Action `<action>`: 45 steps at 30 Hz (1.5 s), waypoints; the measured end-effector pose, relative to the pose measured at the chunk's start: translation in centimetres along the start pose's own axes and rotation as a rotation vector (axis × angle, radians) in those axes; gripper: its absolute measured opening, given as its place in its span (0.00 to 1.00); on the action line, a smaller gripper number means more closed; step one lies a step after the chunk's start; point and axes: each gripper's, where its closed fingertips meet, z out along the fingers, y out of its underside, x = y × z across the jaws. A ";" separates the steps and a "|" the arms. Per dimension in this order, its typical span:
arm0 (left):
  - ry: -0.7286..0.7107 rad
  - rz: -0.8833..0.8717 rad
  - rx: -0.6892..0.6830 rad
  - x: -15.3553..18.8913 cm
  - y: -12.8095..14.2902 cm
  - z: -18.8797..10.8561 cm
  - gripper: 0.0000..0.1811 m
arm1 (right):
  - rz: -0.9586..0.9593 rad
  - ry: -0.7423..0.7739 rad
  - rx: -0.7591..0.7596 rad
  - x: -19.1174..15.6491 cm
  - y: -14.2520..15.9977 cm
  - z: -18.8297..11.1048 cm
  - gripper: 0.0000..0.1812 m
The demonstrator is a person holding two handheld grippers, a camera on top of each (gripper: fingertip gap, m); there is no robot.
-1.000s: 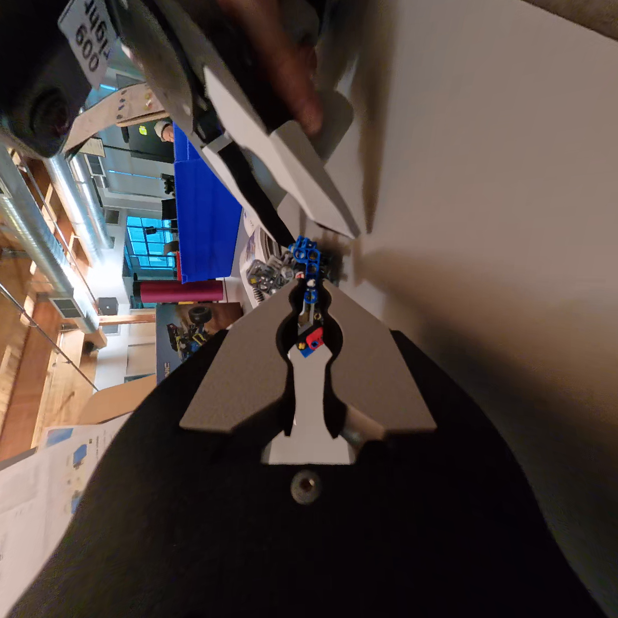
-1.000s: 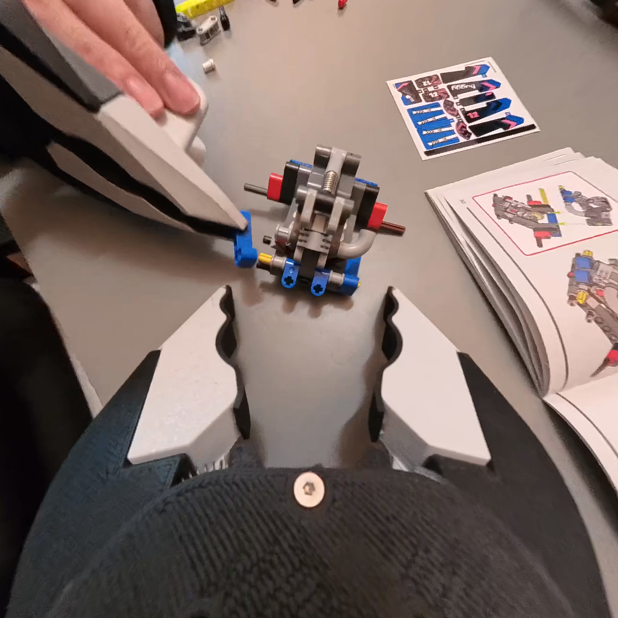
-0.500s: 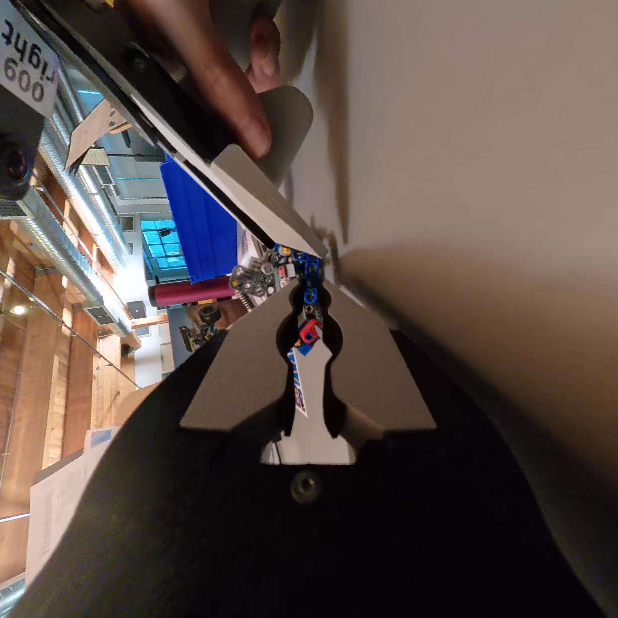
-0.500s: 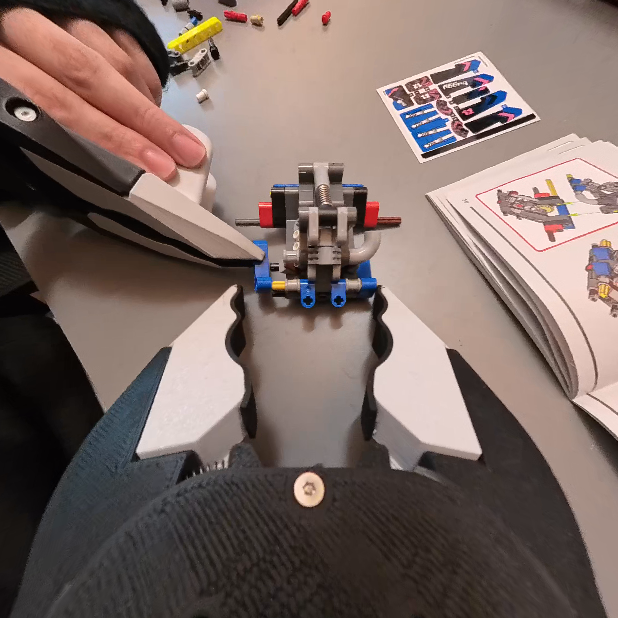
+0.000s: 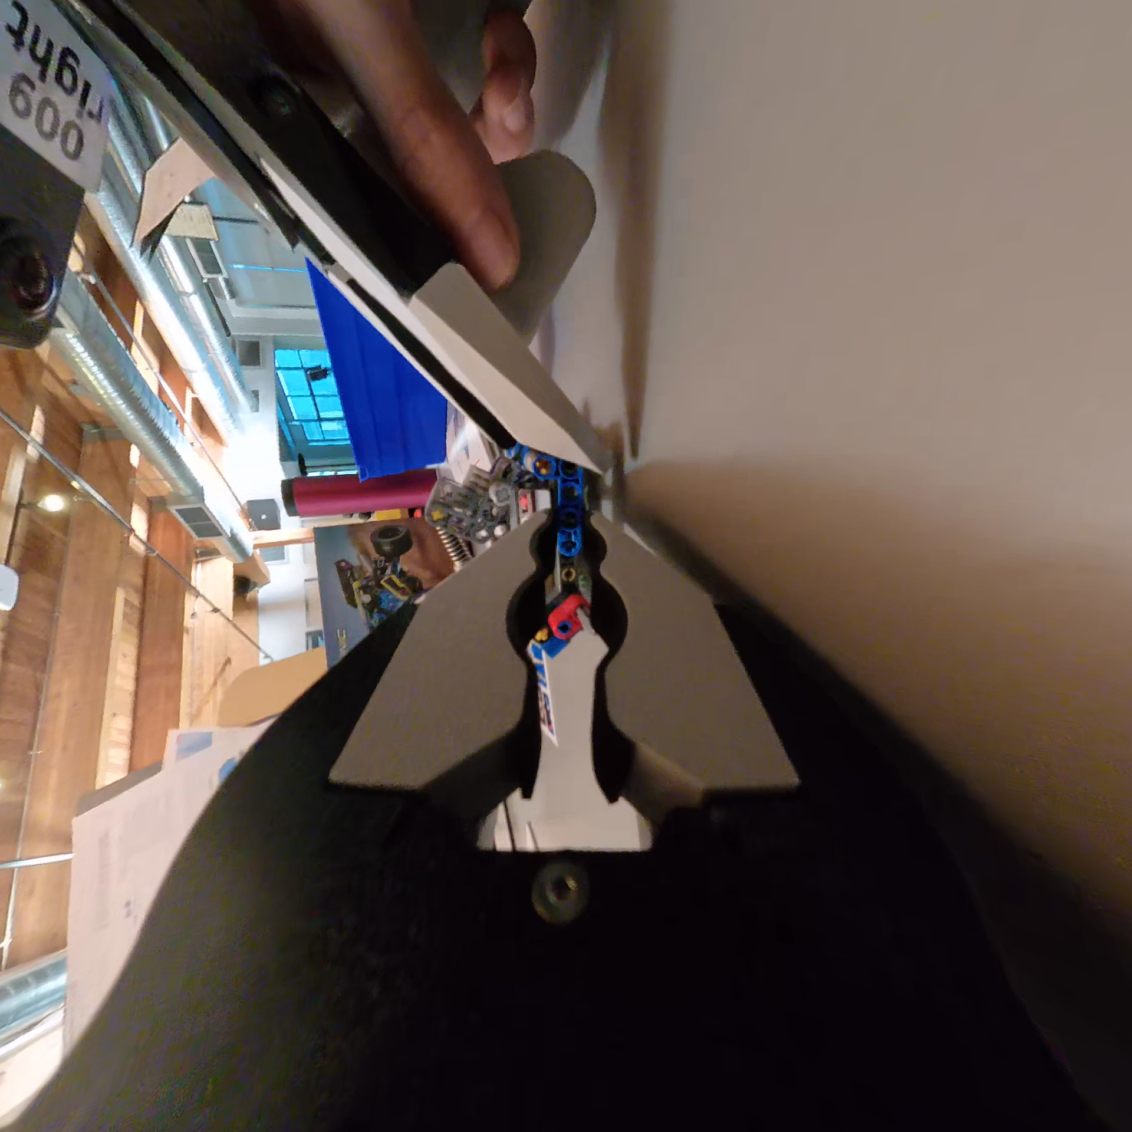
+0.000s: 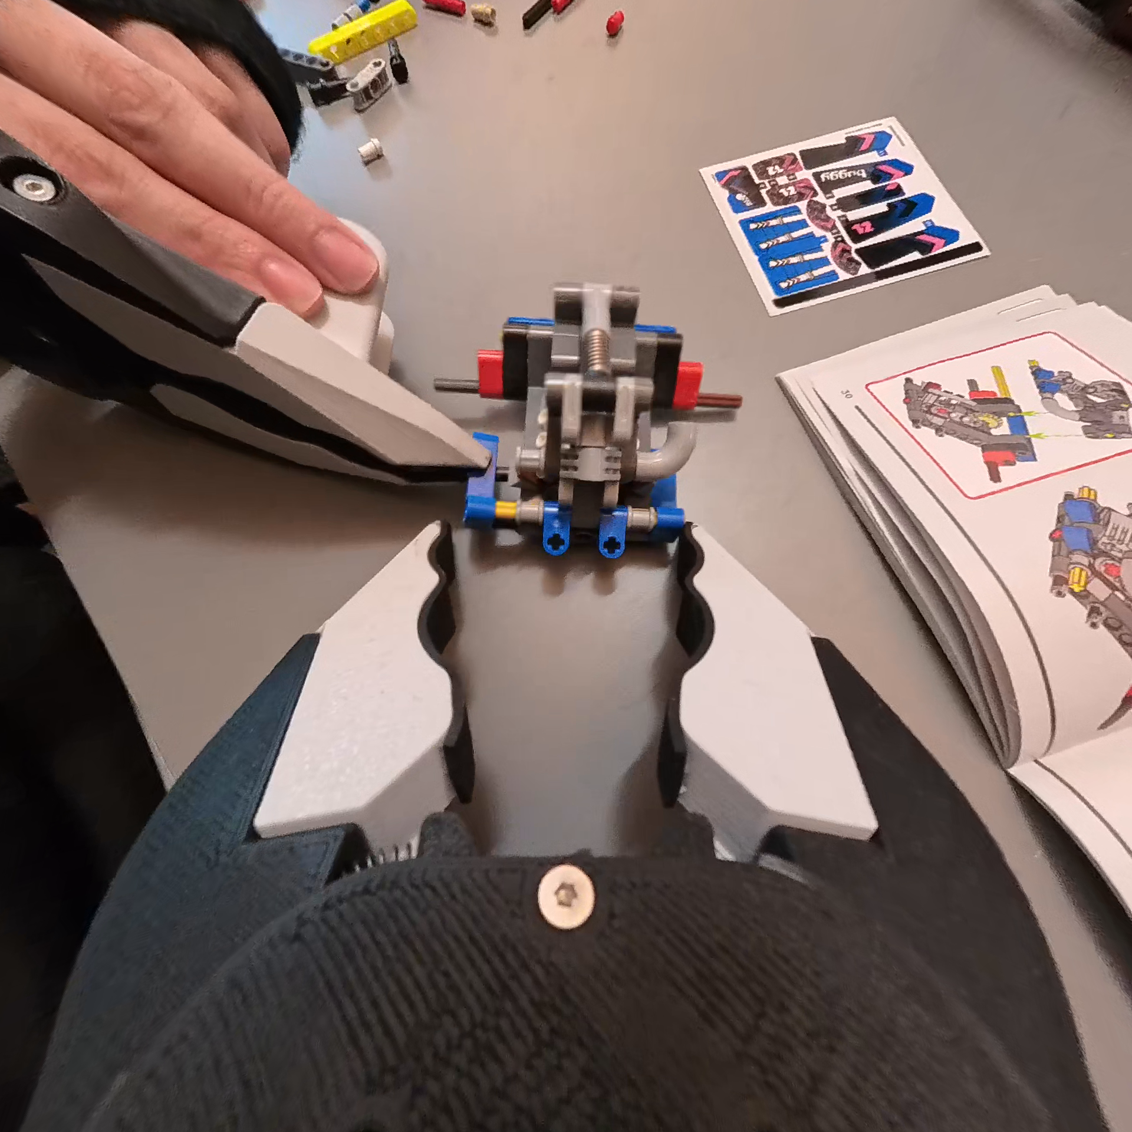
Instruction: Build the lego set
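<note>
A partly built lego assembly (image 6: pixel 588 429) of grey, black, blue and red parts stands on the grey table (image 6: pixel 551 184). My left gripper (image 6: pixel 481 462) comes in from the left, turned on its side, and is shut on the blue beam (image 6: pixel 481 499) at the assembly's left edge. In the left wrist view the left gripper (image 5: pixel 573 517) pinches that blue beam (image 5: pixel 568 542) between its tips. My right gripper (image 6: pixel 563 533) is open, its jaws on either side of the assembly's near blue end, very close to it. It also shows in the left wrist view (image 5: pixel 551 422).
A sticker sheet (image 6: pixel 842 214) lies at the back right and an open instruction booklet (image 6: pixel 980 520) at the right. Loose parts, among them a yellow beam (image 6: pixel 364 30), lie at the far left. A hand (image 6: pixel 184 171) rests on the left gripper. A blue bin (image 5: pixel 386 398) stands farther off. Left and right tips are no more than a few centimetres apart.
The right gripper has moved up to the assembly and its jaws have narrowed around the near end. The assembly has turned square to the right gripper. The left gripper keeps its grip.
</note>
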 end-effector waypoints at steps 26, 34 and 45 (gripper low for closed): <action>-0.082 -0.012 -0.102 -0.7 0.9 1.0 0.02 | -0.299 -0.228 -0.002 1.8 -1.0 0.5 0.53; -0.100 -0.025 -0.187 -0.8 1.3 1.2 0.02 | -0.296 -0.251 -0.035 1.2 -0.5 1.0 0.47; -0.084 -0.054 -0.218 -0.7 1.1 1.4 0.02 | -0.167 -0.276 -0.016 1.3 -1.2 0.9 0.42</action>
